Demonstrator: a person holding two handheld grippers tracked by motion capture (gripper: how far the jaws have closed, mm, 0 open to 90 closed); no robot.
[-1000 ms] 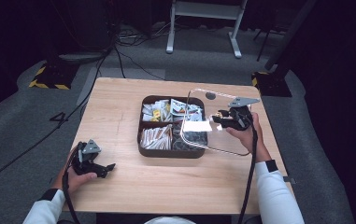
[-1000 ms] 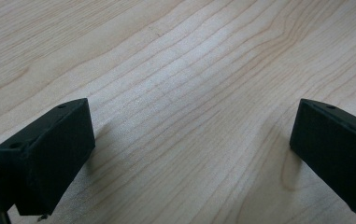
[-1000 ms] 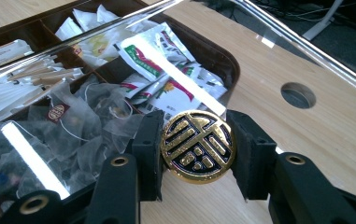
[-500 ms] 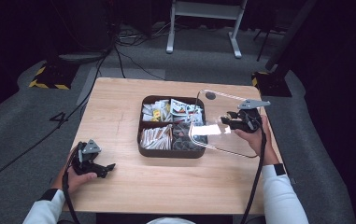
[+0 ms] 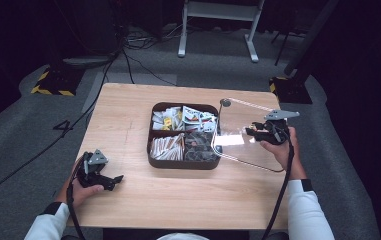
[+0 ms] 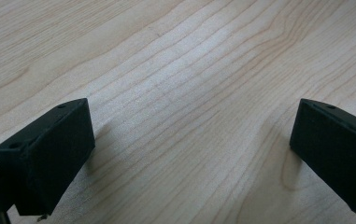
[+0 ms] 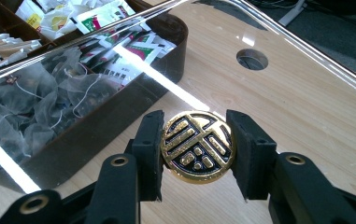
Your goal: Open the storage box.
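Right of centre in the high view, a clear lid [image 5: 243, 137] is held by the right gripper [image 5: 258, 133], whose jaws are clamped on the lid's round gold knob [image 7: 197, 146] at lower centre of the right gripper view. The lid is seen tilted, its left edge over the right side of a dark tray [image 5: 183, 163] of tea bags and packets at the middle of the wooden table [image 5: 128, 110]. At lower left, the left gripper [image 5: 109, 181] is held with jaws apart over bare wood.
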